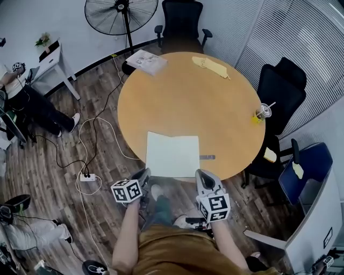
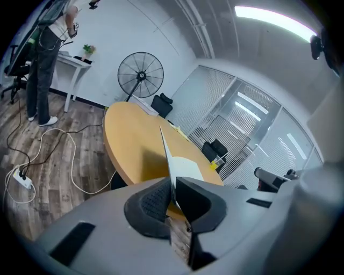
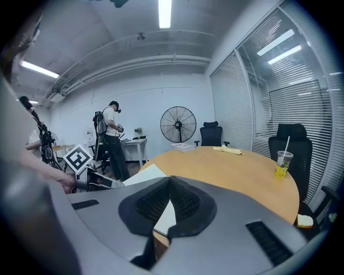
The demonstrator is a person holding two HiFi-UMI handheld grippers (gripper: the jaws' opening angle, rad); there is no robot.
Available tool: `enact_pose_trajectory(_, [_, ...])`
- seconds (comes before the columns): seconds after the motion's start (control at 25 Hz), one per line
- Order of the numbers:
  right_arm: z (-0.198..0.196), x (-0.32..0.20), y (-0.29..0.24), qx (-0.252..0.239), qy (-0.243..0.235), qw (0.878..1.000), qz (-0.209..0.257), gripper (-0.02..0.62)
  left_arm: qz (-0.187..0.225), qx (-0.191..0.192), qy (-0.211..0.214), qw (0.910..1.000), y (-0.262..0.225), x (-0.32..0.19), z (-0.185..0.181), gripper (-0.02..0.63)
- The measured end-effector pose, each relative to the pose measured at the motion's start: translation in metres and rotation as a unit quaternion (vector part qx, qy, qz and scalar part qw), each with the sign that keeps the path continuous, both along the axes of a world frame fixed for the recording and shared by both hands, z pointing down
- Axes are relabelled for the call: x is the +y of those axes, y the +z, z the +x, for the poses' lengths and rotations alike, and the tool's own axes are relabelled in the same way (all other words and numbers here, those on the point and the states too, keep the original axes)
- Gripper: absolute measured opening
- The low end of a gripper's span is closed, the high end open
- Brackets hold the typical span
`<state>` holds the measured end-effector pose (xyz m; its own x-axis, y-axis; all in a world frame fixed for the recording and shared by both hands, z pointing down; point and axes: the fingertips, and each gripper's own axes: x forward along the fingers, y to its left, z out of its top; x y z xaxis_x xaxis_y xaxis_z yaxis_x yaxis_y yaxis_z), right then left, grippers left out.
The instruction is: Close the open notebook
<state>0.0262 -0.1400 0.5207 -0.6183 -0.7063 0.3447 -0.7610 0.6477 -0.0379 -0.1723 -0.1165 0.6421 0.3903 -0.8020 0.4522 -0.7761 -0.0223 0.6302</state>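
Grey moulded plastic with black textured rubber pads makes up the left tool. Its pads are pinched onto the thin edge of a sheet of the open white paper notebook. In the left gripper view that sheet stands on edge and runs away from the pads like a stiff, smooth blade. The right tool has the same grey shell and ribbed black pads. Its tips are drawn together, with the notebook's white page showing through the gap beneath them; whether they nip the paper I cannot tell. Each tool carries a white cube with black square markers.

The notebook lies flat at the near rim of a round, smooth, tan wooden surface, with one tool at each of its near corners. Just right of the notebook sits a small dark flat bar. Well to the notebook's right stands a clear plastic cup with a straw and yellow drink. Beyond the notebook, at the far rim, lie a rumpled yellow piece and a stack of white printed papers. Farther beyond the notebook stand a black wire-caged pedestal fan and a black office chair.
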Motion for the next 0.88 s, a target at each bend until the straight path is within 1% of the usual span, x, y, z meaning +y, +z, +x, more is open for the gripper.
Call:
enact_pose_trajectory(0.44, [0.004,0.003,-0.007,-0.008,0.001,1.000,0.006,0.011,0.017,-0.003,-0.011,0.9998,-0.018,0.003,-0.001,0.041])
enact_pose_trajectory(0.88, [0.005,0.008,-0.008,-0.011,-0.004,1.000,0.009,0.011,0.027,-0.009,-0.020,0.9994,-0.025,0.006,-0.003,0.038])
